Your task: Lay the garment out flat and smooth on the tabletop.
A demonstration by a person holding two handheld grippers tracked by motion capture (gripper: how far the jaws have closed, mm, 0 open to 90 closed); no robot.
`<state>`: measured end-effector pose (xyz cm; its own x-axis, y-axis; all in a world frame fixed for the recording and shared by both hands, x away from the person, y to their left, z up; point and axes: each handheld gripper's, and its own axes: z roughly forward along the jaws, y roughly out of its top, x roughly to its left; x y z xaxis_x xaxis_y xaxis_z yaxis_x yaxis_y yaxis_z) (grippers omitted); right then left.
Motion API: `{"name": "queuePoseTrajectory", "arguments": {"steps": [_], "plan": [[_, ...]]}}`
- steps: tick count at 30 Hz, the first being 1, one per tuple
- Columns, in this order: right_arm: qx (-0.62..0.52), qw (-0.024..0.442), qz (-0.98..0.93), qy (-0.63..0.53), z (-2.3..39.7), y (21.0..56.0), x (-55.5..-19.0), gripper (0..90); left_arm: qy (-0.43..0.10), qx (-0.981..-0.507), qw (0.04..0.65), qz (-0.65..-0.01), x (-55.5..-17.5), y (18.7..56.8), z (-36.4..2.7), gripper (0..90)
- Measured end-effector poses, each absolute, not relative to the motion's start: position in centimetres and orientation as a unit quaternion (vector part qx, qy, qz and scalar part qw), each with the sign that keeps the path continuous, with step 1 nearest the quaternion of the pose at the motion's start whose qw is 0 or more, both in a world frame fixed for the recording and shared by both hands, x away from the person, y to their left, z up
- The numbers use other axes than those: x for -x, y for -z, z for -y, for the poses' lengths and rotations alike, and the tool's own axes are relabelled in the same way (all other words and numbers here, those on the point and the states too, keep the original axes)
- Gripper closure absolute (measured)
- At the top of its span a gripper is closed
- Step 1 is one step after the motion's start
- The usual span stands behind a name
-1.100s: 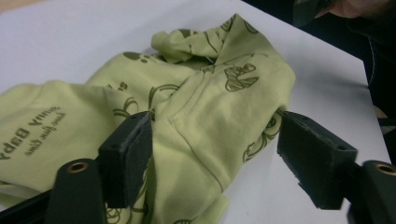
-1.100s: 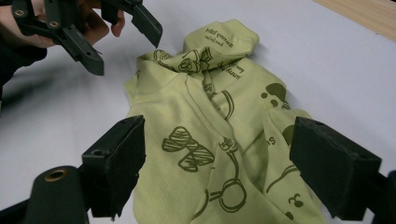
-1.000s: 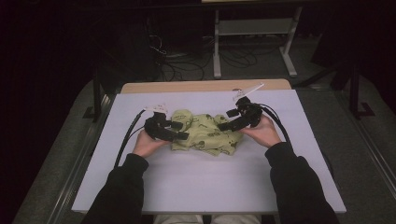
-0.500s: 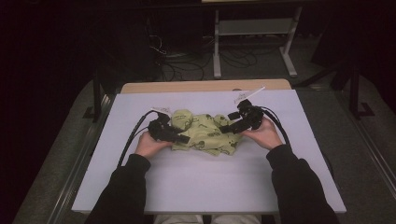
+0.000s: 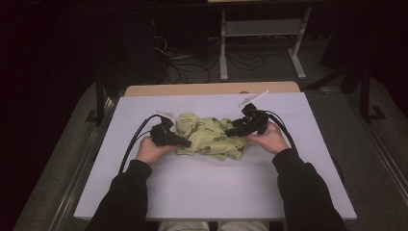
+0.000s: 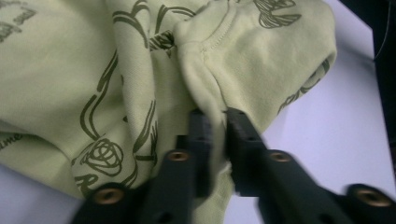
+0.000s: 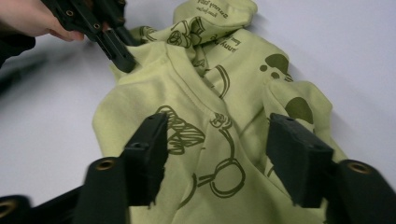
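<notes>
pale lavender table top [image 5: 216, 192], wooden edge [image 5: 207, 88] behind it, metal stand [image 5: 262, 33] and cables [image 5: 192, 65] on dark floor

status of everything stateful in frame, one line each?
green printed garment: crumpled in a heap on the table, not spread out.
left gripper: jaws have just closed, shut on a fold of the garment.
right gripper: jaws have just been closing, apart, garment between them but pads not yet pressing.
white table: bears the garment.
</notes>
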<state>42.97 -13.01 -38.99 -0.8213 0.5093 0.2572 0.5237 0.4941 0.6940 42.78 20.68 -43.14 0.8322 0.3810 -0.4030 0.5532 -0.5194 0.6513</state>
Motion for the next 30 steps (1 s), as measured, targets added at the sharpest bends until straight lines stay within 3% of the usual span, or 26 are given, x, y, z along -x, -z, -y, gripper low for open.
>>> {"name": "queuePoseTrajectory", "arguments": {"steps": [6,19,30], "plan": [[0.306,0.005,0.865,0.399,12.8,39.1,-43.2,48.2,0.086,-0.886,0.397,-0.222,-41.7,42.5,-20.3,87.8],[0.312,0.052,0.872,0.374,12.5,39.9,-44.4,43.2,0.05,-0.9,0.391,-0.184,-40.3,42.0,-22.2,87.9],[0.334,0.099,0.884,0.311,11.9,40.4,-45.8,44.5,0.014,-0.907,0.389,-0.159,-39.5,41.3,-21.9,87.9]]}}
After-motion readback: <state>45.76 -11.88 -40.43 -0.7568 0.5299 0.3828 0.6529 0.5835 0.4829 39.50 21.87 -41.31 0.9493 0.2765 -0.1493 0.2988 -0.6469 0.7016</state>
